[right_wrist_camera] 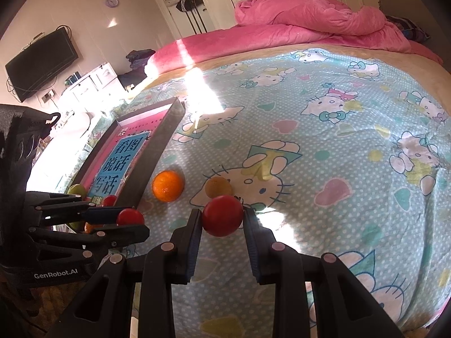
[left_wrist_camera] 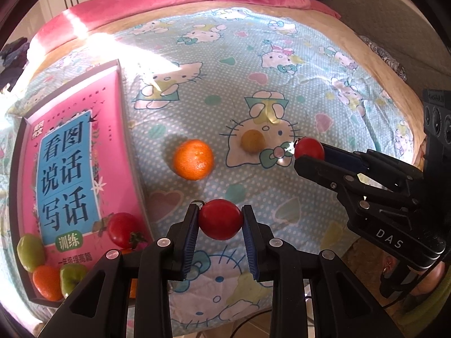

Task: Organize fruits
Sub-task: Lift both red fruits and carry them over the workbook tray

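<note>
My left gripper (left_wrist_camera: 220, 219) is shut on a red tomato (left_wrist_camera: 220, 219), held above the bed sheet near the pink tray's right edge. My right gripper (right_wrist_camera: 222, 219) is shut on another red tomato (right_wrist_camera: 222, 215); it shows in the left wrist view (left_wrist_camera: 308, 148) at the right. The left gripper with its tomato (right_wrist_camera: 130, 217) shows at the left of the right wrist view. An orange (left_wrist_camera: 193, 159) (right_wrist_camera: 167, 186) and a small brownish-yellow fruit (left_wrist_camera: 252, 140) (right_wrist_camera: 218, 186) lie on the sheet. The tray (left_wrist_camera: 17, 169) (right_wrist_camera: 157, 146) holds a tomato (left_wrist_camera: 123, 229), green fruits (left_wrist_camera: 29, 252) and an orange (left_wrist_camera: 46, 283).
The bed has a Hello Kitty sheet (left_wrist_camera: 310, 64) and a bunched pink duvet (right_wrist_camera: 310, 19) at the far end. The near bed edge runs just below the grippers. A TV (right_wrist_camera: 42, 62) and white cabinets (right_wrist_camera: 90, 81) stand to the left.
</note>
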`<state>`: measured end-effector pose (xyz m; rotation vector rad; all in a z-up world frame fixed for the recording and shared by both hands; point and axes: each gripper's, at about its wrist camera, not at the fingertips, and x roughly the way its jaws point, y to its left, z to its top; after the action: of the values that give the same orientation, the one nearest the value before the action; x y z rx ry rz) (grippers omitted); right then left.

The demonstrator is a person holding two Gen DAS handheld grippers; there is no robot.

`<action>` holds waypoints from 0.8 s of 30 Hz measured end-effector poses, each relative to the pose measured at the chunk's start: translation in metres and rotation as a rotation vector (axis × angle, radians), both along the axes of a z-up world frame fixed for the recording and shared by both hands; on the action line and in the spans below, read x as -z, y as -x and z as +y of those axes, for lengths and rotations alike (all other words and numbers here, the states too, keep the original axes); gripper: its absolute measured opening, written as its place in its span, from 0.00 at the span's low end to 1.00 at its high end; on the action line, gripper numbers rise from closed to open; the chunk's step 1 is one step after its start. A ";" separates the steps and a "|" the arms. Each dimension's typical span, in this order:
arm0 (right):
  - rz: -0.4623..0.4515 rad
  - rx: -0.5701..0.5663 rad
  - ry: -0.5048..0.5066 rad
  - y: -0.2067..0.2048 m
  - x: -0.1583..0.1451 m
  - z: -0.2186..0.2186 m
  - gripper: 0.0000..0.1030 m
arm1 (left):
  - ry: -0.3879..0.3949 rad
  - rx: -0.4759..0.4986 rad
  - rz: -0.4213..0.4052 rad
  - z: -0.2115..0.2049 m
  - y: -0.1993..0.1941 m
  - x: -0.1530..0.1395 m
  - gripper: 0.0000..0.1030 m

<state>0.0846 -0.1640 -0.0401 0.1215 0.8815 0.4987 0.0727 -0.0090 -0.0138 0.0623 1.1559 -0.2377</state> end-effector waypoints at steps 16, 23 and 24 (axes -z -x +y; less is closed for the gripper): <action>-0.046 -0.054 -0.051 0.022 -0.024 0.029 0.30 | 0.043 -0.153 -0.069 0.068 0.017 -0.030 0.30; -0.071 -0.122 -0.050 0.036 -0.036 0.063 0.30 | 0.061 -0.247 -0.096 0.112 0.023 -0.039 0.30; -0.072 -0.133 -0.047 0.039 -0.037 0.068 0.30 | 0.064 -0.259 -0.098 0.118 0.024 -0.039 0.30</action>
<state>0.0460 -0.0959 -0.0033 0.0881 0.8105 0.6443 0.0482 0.1092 0.0254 -0.1308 1.0462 -0.0413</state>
